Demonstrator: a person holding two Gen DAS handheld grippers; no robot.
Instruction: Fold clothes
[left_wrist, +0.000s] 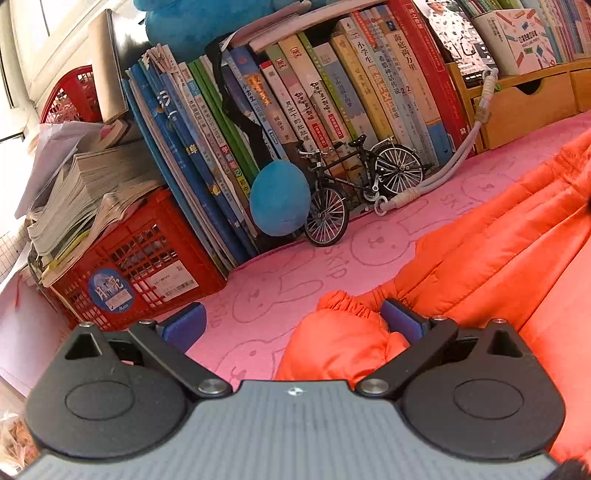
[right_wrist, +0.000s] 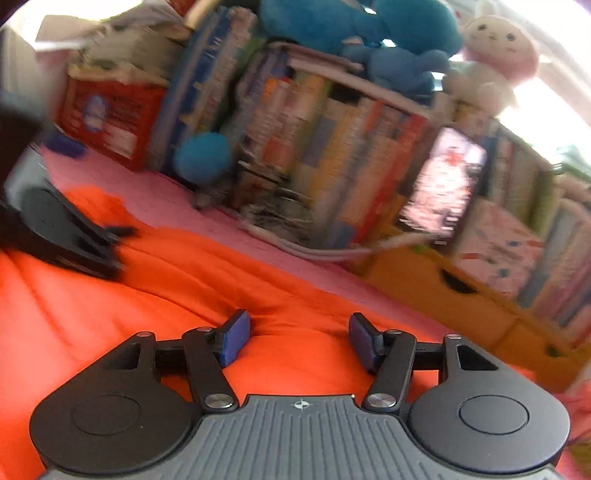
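Left claw (left_wrist: 293, 325): spread wide at the bottom of its frame, blue pads apart; the gathered cuff (left_wrist: 347, 308) of the jacket bulges up between them, nothing pinched
Right claw (right_wrist: 299, 341): spread too, low centre of its frame, pads hovering over a puffy fold, clamping nothing
Jacket (right_wrist: 155, 288): orange, quilted, lying on the pink mat (left_wrist: 266, 291); fills the right side of the left view and the lower left of the right view
Left claw seen from the right view: dark blur at mid left, over the jacket
Backdrop: books (left_wrist: 332, 88) across the top, red crate (left_wrist: 136, 266) at left, toy bike (left_wrist: 364, 184) in the centre, blue plush ball (left_wrist: 279, 197) beside it
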